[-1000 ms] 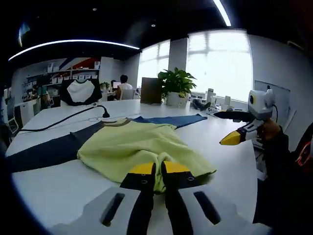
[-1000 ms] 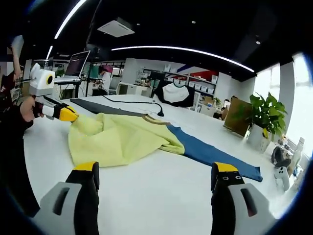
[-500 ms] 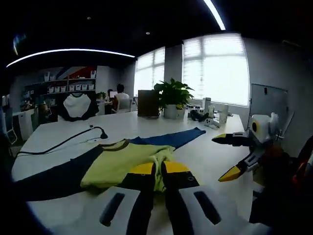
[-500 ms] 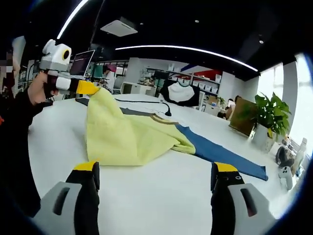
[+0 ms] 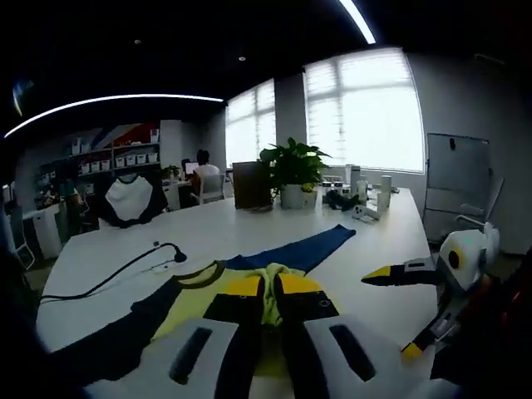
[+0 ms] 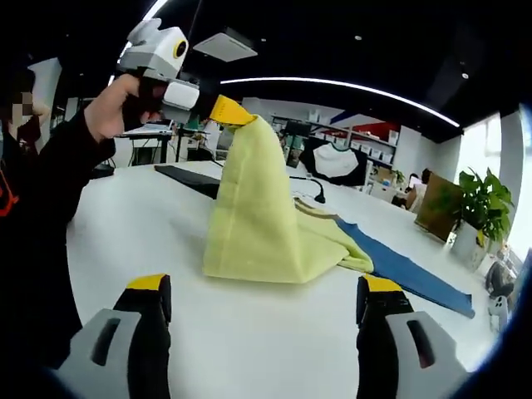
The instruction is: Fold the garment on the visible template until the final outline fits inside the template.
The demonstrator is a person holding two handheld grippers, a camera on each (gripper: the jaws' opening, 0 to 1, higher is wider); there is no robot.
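A yellow garment lies partly on a long dark-blue template strip on the white table. My left gripper is shut on one edge of the garment and holds it high, so the cloth hangs in a tall tent. In the left gripper view the pinched yellow cloth sits between the closed jaws of the left gripper, with the rest of the garment and the template strip below. My right gripper stands open, empty, short of the garment's near edge; the right gripper appears from the side.
A black cable runs across the table's left side. A potted plant, a brown box and small bottles stand at the far end. A person's hand holds the left gripper. Another person sits far back.
My left gripper has risen a long way with the garment's edge, pulling the flat cloth up into a tent. The right gripper stays open and has drawn nearer to the garment.
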